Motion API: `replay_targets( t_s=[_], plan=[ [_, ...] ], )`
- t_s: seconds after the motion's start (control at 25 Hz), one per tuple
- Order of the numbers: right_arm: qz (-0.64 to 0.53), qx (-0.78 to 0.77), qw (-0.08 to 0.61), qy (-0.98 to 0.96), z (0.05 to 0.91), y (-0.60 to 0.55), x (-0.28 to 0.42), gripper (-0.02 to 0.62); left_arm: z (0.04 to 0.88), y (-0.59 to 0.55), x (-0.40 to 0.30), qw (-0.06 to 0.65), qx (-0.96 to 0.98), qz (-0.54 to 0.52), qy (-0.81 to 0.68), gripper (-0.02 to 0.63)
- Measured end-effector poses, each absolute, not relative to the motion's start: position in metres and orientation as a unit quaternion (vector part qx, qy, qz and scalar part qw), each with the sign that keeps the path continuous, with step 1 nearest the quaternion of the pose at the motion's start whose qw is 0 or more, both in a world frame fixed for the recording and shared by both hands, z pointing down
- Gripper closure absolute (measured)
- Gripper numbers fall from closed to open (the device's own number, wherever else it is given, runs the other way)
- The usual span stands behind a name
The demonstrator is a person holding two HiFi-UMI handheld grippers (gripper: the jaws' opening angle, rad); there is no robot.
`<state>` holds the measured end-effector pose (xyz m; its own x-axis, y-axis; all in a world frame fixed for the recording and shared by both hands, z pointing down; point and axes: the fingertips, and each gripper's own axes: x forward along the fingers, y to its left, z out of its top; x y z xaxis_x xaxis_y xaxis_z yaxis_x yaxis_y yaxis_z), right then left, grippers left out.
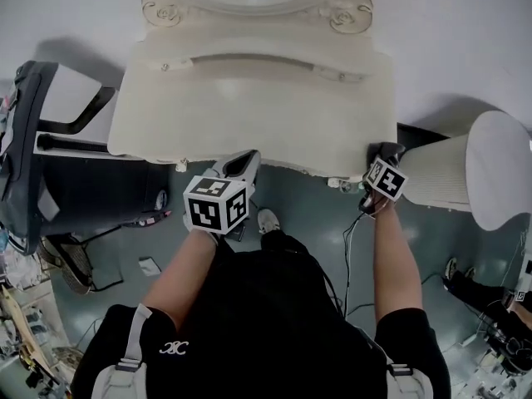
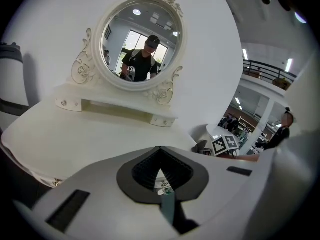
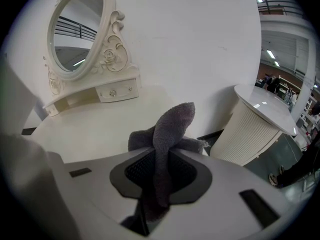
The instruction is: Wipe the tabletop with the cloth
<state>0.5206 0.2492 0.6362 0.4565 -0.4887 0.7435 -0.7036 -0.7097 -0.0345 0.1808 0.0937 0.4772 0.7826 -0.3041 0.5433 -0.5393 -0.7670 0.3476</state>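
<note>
The wipe looks ready to begin rather than under way. The right gripper (image 3: 161, 155) has its jaws clamped on the grey cloth (image 3: 171, 126), which stands up in a bunched fold between them, and the head view puts that gripper at the front right corner of the cream tabletop (image 1: 266, 115). The cloth is not visibly spread or pressed flat on the surface.

The left gripper (image 2: 160, 153) hangs at the front edge, left of centre. Its jaws are closed together with nothing between them, so it plays no part yet.

The next move, as I judge it, calls for lowering the bunched cloth onto the tabletop and sweeping it leftward from the corner. The grip must stay firm and the stroke clear of the little drawer shelf (image 3: 112, 90) under the mirror (image 2: 142, 44).

Only the right gripper view shows how the cloth is pinched – from the head it is just a dark scrap at the corner. Only the head view shows both grippers against the whole tabletop, with the ribbed white stool (image 1: 440, 173) (just beside the right gripper). The left gripper view alone looks into the mirror glass – a person is reflected there.
</note>
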Motion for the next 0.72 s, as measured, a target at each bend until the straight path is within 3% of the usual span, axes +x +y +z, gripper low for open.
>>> replay_targets(
  t_s=[0.72],
  plan=[
    [0.400, 0.868, 0.119, -0.269, 0.629, 0.196, 0.429, 0.518, 0.478, 0.018, 0.092, 0.254, 0.924, 0.243, -0.151, 0.598]
  ],
)
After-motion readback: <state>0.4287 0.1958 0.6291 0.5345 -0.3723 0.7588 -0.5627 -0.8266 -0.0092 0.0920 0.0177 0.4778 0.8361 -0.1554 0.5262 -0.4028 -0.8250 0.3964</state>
